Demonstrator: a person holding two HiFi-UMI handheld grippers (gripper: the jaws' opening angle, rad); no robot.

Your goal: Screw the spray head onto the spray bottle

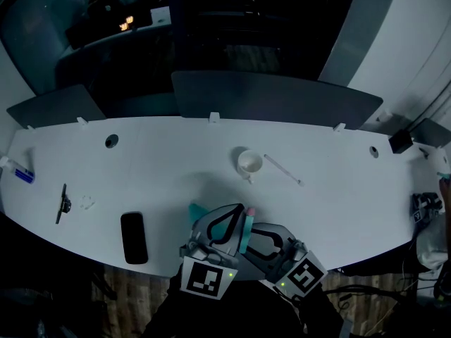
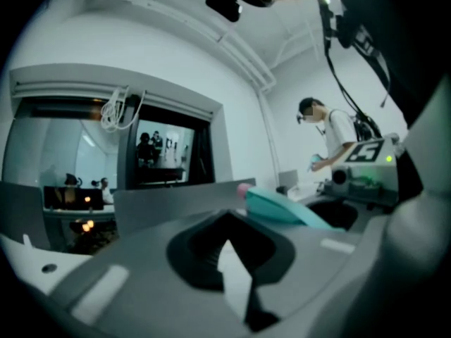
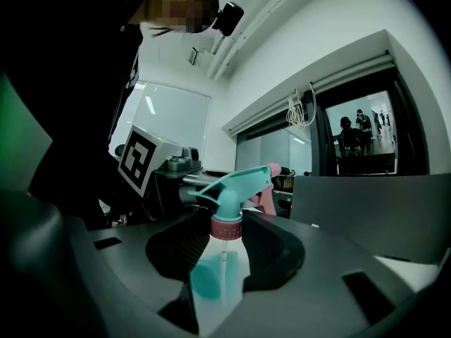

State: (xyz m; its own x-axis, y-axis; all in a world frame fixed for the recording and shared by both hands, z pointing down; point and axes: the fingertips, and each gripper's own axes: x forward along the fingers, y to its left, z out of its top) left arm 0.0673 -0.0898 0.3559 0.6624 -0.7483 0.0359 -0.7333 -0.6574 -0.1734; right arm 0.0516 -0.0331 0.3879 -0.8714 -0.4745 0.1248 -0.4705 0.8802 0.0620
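Observation:
A clear spray bottle (image 3: 221, 277) stands upright between the jaws of my right gripper (image 3: 224, 255), which is shut on its body. On its neck sits a teal spray head (image 3: 229, 189) with a pink collar and pink nozzle. In the head view the spray head (image 1: 246, 227) shows between the two grippers at the table's near edge. My left gripper (image 1: 230, 219) is just left of it and shut with nothing between its jaws. In the left gripper view the shut left gripper (image 2: 227, 224) has the spray head (image 2: 282, 206) lying to its right, apart from the fingertips.
On the white table (image 1: 176, 160) there are a small white cup (image 1: 249, 163), a thin white tube (image 1: 283, 169), a black phone (image 1: 134, 237), a black tool (image 1: 63, 203) and a blue item (image 1: 23, 175). Grey partitions (image 1: 275, 97) line the far edge. A person (image 2: 331, 136) stands at the back.

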